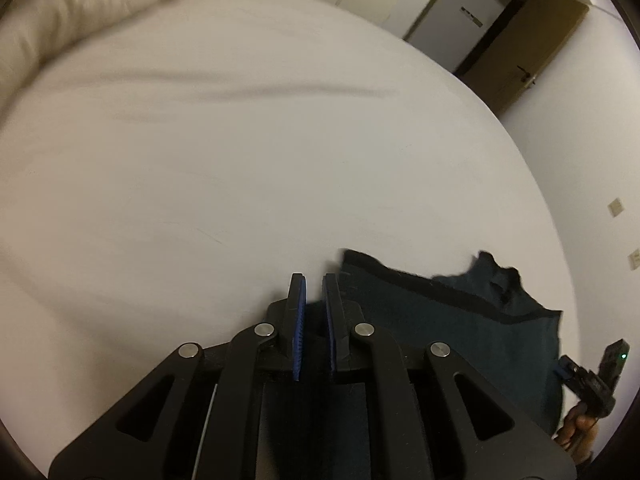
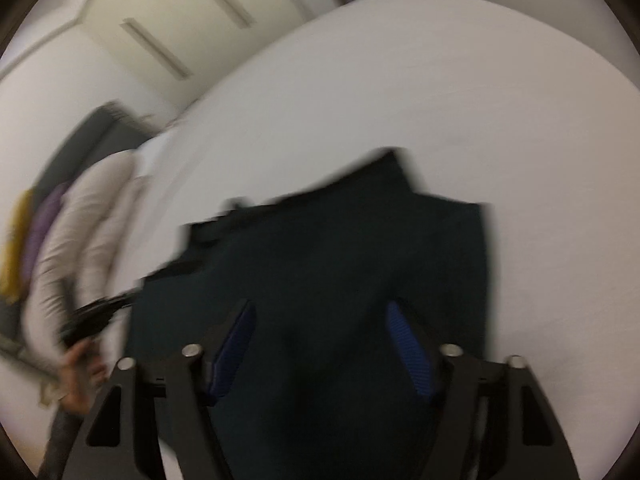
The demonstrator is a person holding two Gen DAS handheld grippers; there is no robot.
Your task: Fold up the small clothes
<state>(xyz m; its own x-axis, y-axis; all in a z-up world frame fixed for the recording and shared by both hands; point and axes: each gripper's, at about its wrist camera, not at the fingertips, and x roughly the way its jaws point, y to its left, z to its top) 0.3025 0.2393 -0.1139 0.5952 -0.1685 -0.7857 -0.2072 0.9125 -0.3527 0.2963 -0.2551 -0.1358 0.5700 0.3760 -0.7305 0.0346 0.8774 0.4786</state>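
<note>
Dark teal-navy garment (image 2: 320, 264) lies on white bed sheet (image 1: 240, 180), partly folded, edges uneven, 1 corner poking up at far side. In left wrist view same garment sits lower right, w/ a darker hem band running across it and a rumpled bit at far end.

Left gripper (image 1: 314, 280): fingers (image 1: 298, 320) nearly together, blue pads facing w/ only a thin slit between. Nothing visible between them; tips sit at garment's left edge, right finger over the cloth, left finger over bare sheet. Can't tell if tips touch fabric.

Right gripper (image 2: 320, 340): fingers (image 2: 408, 348) apart, wide gap, garment seen below and between them but pads not pressing on it. Right wrist view heavily motion-blurred, so contact w/ cloth can't be told.

Right gripper also shows at far right edge of left wrist view, black body w/ small green light, a person's hand (image 1: 576, 428) under it. Person's other hand (image 2: 78, 372) shows lower left in right wrist view, holding black left gripper handle.

Bkgd: bunched cream duvet (image 1: 80, 20) at upper left of bed, brown door (image 1: 532, 52) ajar, pale wardrobe (image 2: 180, 20). Yellow and purple items (image 2: 24, 240) at left edge, too blurred to ID.
</note>
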